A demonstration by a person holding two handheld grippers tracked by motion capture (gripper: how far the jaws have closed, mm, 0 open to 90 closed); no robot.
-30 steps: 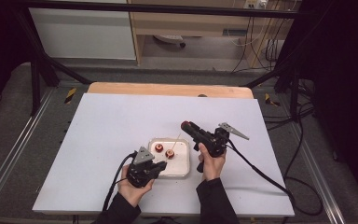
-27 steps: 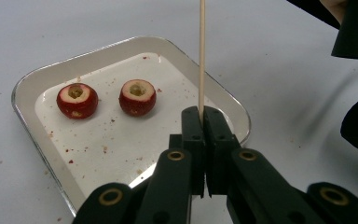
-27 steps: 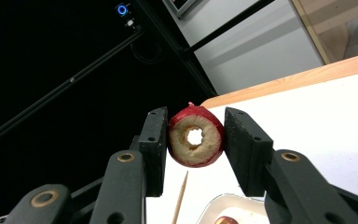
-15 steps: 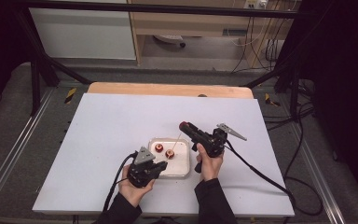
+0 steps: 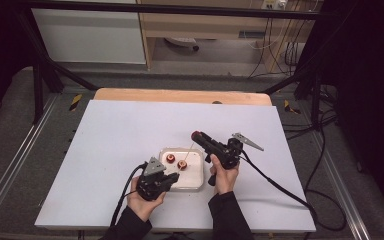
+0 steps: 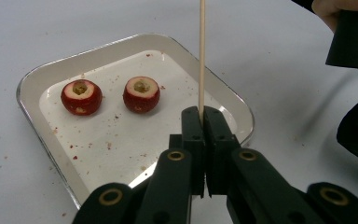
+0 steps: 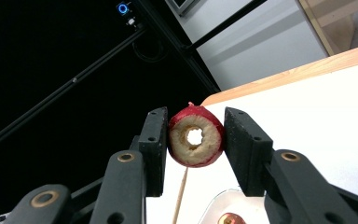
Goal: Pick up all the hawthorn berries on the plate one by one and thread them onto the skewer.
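your left gripper [image 6: 204,122] has its jaws pressed together on a thin wooden skewer [image 6: 202,56], which stands up out of the pinch over the near edge of the white tray [image 6: 32,86]. your right gripper [image 7: 196,140] pinches a cored red fruit [image 7: 196,136] by its sides, with the bored hole facing its camera and open right through. in the high view that fruit [image 5: 197,135] sits at the far tip of the right gripper [image 5: 197,135], above and beyond the tray [image 5: 196,182], near the skewer's upper end [image 5: 189,150].

the step looks like threading the fruit onto the stick. bring the hole in line with the skewer's axis before you close the gap; the fruit looks tilted off that line now, so turn your right wrist first. keep the left hand [image 5: 142,202] steady and let the right do the travelling. press only as hard as you need, since a hollowed fruit may split. two more cored fruits [image 6: 81,96] [image 6: 141,94] wait side by side in the tray, apart from each other, so leave room on the stick for them.
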